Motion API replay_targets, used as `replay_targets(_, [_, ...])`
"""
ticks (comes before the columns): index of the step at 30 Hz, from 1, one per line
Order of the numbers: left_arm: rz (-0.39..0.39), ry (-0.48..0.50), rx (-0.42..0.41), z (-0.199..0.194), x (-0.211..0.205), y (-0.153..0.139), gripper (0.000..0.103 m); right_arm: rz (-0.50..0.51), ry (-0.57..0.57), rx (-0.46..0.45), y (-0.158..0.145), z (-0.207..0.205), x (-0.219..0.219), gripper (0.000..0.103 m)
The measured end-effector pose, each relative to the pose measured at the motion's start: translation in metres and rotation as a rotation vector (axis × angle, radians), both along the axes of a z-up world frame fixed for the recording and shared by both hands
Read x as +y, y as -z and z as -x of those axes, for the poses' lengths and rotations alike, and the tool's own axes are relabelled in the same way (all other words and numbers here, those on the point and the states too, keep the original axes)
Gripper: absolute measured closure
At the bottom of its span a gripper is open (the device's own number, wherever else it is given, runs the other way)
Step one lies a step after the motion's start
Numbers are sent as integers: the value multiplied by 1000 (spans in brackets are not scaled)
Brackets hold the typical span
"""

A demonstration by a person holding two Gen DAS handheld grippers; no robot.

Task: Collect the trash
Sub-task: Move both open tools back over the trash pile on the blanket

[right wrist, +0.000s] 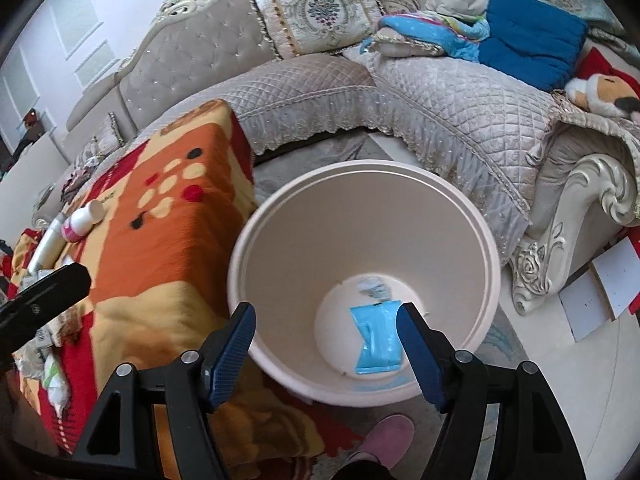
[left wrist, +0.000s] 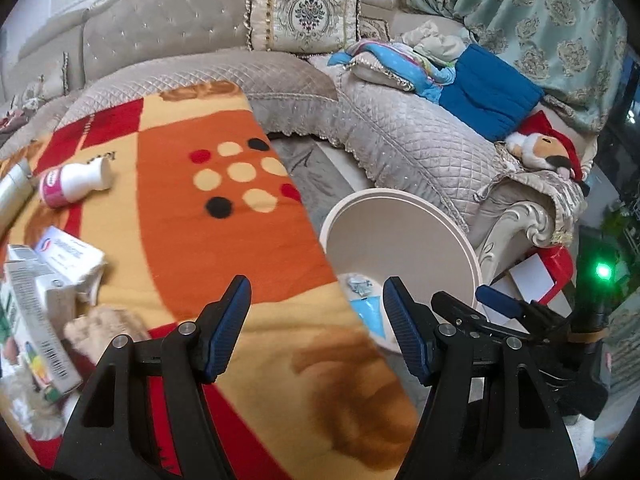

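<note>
Blue packet (right wrist: 376,336) in bin (right wrist: 280,240) (crumpled scrap beside, perhaps foil); right gripper (right wrist: 326,346) empty.

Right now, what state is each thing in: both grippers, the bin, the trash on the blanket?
left gripper: open, empty, above the blanket's edge.
right gripper: open, empty, over the bin.
bin: upright, no lid, nearly empty.
blue wrapper: flat on the bin's bottom.
white bottle: lying on its side on the blanket.
cartons: piled at the blanket's left edge, uncollected.
</note>
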State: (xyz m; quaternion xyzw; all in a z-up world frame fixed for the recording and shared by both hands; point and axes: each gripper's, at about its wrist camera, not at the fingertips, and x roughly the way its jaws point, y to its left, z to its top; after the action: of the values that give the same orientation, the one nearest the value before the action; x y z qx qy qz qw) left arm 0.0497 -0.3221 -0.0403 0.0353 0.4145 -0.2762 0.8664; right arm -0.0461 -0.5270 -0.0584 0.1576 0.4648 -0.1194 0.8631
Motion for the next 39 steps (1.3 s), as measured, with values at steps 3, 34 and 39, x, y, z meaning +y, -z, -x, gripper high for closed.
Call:
replay_targets(3, [1, -4, -18, 5, 12, -5, 36, 10, -29, -17, -9, 1, 16, 32])
replay_targets(34, [-47, -274, -178, 31, 177, -19, 36, 34, -317, -92, -42, -15, 176, 24])
replay_targets(39, [-45, -303, -173, 30, 188, -16, 36, 35, -343, -90, -41, -16, 190, 23])
